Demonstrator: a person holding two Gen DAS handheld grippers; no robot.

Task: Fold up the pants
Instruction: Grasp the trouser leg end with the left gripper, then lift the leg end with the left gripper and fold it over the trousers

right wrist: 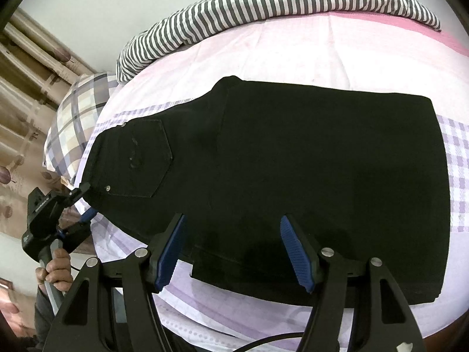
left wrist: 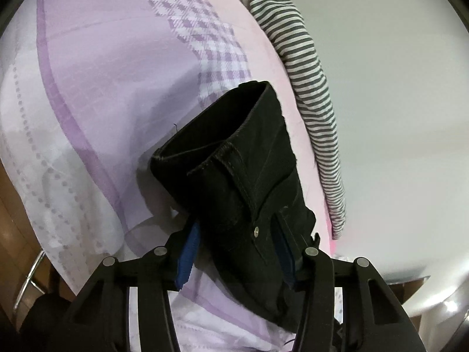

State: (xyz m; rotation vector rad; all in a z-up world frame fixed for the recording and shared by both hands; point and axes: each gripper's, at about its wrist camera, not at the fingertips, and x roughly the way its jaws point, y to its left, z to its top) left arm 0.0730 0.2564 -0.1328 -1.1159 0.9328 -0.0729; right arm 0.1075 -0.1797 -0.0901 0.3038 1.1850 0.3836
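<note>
The left claw point(left wrist: 234, 243) is spread around the waistband end of the black pants point(right wrist: 278, 182). Its blue pads point(left wrist: 185, 256) sit on either side of the bunched cloth, but whether they are squeezing it or only flanking it I cannot tell. From the right wrist view the same claw point(right wrist: 85, 202) reaches the corner of the waistband beside a small metal rivet point(right wrist: 108, 188), and a bare hand point(right wrist: 57, 270) grips its handle.

The right claw point(right wrist: 231, 252) is wide apart and holds nothing. Its two blue pads point(right wrist: 296, 255) hover over the near edge of the pants.

The pants lie folded in a broad dark block on a bedsheet point(right wrist: 263, 316) of lilac, white and pink, with the back pocket point(right wrist: 146, 158) facing up toward the left. Behind them a grey-and-white striped blanket point(right wrist: 263, 3) curls along the far edge of the bed. A plaid pillow point(right wrist: 76, 117) sits at the left, near a patterned curtain point(right wrist: 23, 111).
</note>
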